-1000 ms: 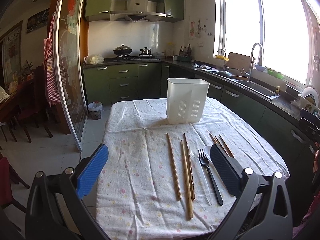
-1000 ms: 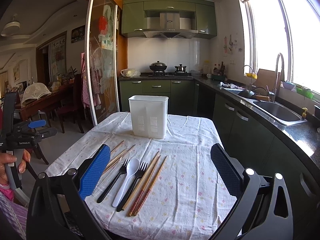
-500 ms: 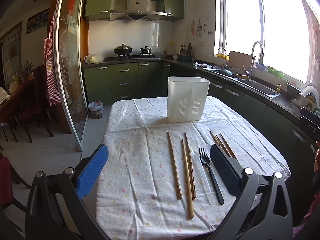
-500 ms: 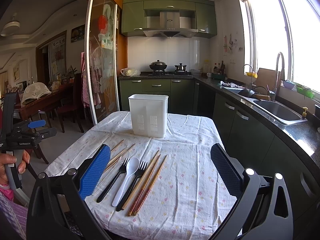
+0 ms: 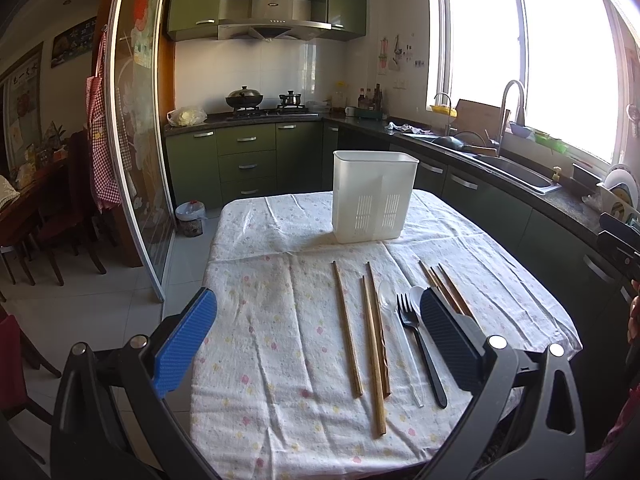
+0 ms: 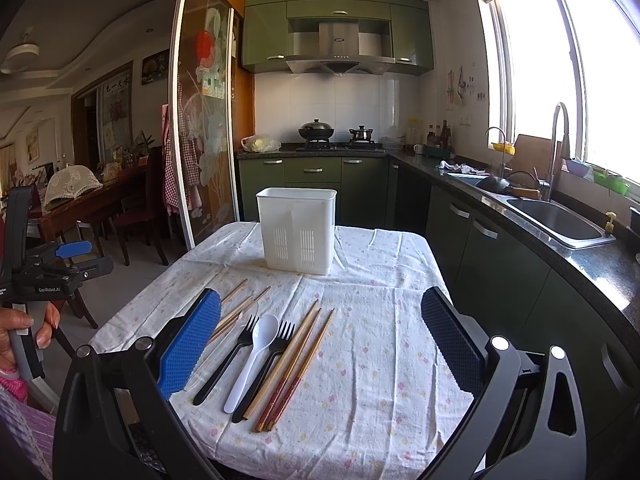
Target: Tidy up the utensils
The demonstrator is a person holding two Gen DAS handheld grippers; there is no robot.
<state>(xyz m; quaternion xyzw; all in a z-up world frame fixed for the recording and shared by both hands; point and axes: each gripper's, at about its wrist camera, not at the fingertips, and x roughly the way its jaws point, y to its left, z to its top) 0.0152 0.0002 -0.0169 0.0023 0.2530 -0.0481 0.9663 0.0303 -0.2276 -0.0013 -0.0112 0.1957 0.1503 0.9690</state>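
A white plastic utensil holder (image 5: pixel 374 197) stands upright at the far middle of the cloth-covered table (image 5: pixel 280 352); it also shows in the right wrist view (image 6: pixel 297 229). Wooden chopsticks (image 5: pixel 346 328), a clear spoon (image 5: pixel 396 336) and a black fork (image 5: pixel 420 350) lie side by side near the front. The right wrist view shows two black forks (image 6: pixel 228 358), a white spoon (image 6: pixel 252 358) and red-tipped chopsticks (image 6: pixel 296 368). My left gripper (image 5: pixel 318 344) is open and empty above the table's near edge. My right gripper (image 6: pixel 320 348) is open and empty, and hovers over the utensils.
Green kitchen cabinets and a dark counter with a sink (image 6: pixel 560 220) run along the right. A sliding glass door (image 5: pixel 140 152) stands to the left, with a dining table and chairs (image 6: pixel 112 204) beyond. A small bin (image 5: pixel 191 218) sits on the floor.
Both grippers have shifted very slightly; the view has barely changed. Nothing on the table has moved.
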